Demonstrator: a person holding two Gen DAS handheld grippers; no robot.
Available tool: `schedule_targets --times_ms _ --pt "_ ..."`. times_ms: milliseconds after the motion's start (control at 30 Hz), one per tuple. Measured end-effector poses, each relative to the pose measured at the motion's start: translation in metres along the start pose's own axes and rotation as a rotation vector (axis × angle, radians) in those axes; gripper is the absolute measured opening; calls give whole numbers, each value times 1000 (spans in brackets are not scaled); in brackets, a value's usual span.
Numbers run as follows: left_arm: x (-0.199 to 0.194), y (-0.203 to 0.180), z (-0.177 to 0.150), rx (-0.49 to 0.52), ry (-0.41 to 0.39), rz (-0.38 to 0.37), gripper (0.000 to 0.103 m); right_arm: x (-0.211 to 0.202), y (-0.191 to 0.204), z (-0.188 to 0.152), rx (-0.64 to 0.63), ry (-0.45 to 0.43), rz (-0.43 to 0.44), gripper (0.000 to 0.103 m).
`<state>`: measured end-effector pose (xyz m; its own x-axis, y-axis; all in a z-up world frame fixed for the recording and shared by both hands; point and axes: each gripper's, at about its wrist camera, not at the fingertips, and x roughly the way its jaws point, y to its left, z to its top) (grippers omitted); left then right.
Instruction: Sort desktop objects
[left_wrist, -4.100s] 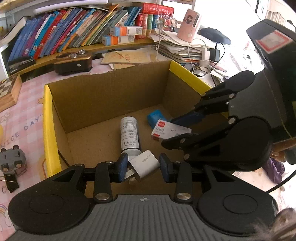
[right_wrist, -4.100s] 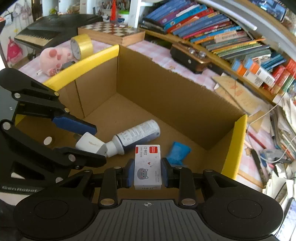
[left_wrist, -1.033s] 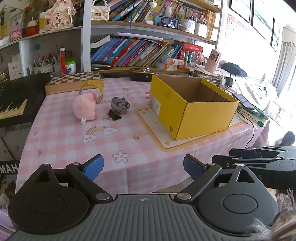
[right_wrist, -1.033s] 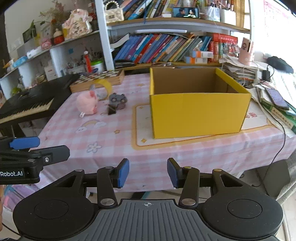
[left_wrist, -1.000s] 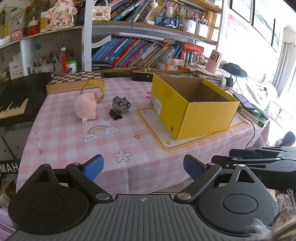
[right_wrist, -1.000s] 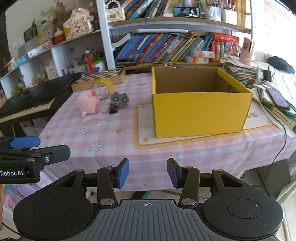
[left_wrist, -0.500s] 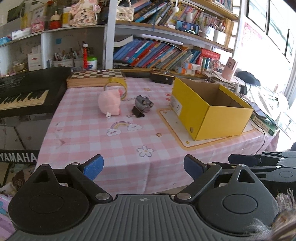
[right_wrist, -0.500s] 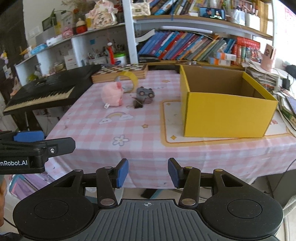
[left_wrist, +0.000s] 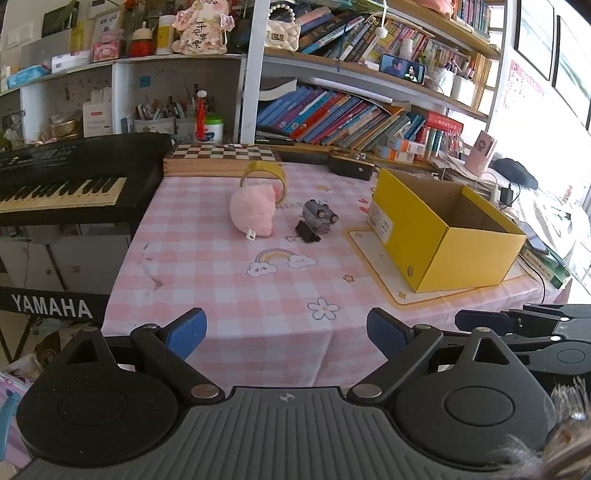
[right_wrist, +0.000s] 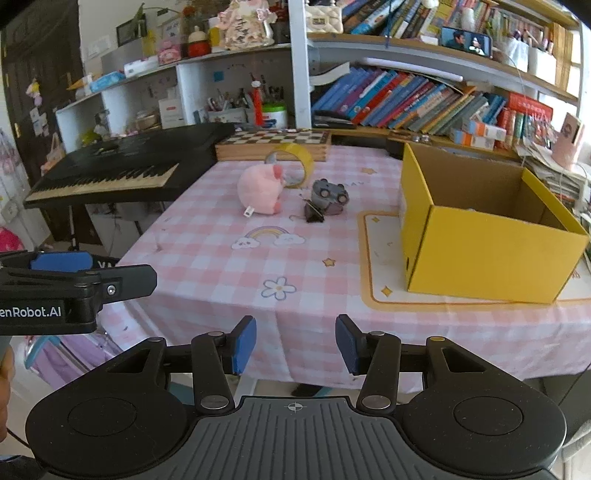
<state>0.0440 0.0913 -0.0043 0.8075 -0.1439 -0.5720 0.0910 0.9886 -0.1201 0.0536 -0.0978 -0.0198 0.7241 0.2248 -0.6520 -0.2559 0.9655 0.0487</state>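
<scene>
A yellow cardboard box (left_wrist: 450, 254) (right_wrist: 491, 254) stands open-topped on the right of the pink checked table (left_wrist: 236, 280) (right_wrist: 221, 273). Further back lie a pink plush toy (left_wrist: 253, 210) (right_wrist: 258, 194), a grey toy car (left_wrist: 317, 218) (right_wrist: 330, 195), a black binder clip (left_wrist: 306, 234) (right_wrist: 313, 214) and a yellow tape roll (left_wrist: 264, 173) (right_wrist: 295, 155). My left gripper (left_wrist: 286, 332) is open wide and empty, off the table's near edge. My right gripper (right_wrist: 293, 345) is also open with nothing between its pads, held before the table's front edge.
A black keyboard (left_wrist: 62, 181) (right_wrist: 122, 166) stands left of the table. A chessboard box (left_wrist: 221, 157) (right_wrist: 273, 142) and bookshelves (left_wrist: 354, 118) line the back. Papers, a cable and chargers (left_wrist: 506, 192) lie right of the box.
Both grippers have slid sideways to the left, so the table and box sit further right in both views and more of the keyboard shows. Neither gripper's opening has changed.
</scene>
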Motion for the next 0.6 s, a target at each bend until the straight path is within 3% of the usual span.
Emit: schedule_targets --times_ms 600 --pt "46 5 23 -33 29 28 94 46 -12 34 -55 25 43 48"
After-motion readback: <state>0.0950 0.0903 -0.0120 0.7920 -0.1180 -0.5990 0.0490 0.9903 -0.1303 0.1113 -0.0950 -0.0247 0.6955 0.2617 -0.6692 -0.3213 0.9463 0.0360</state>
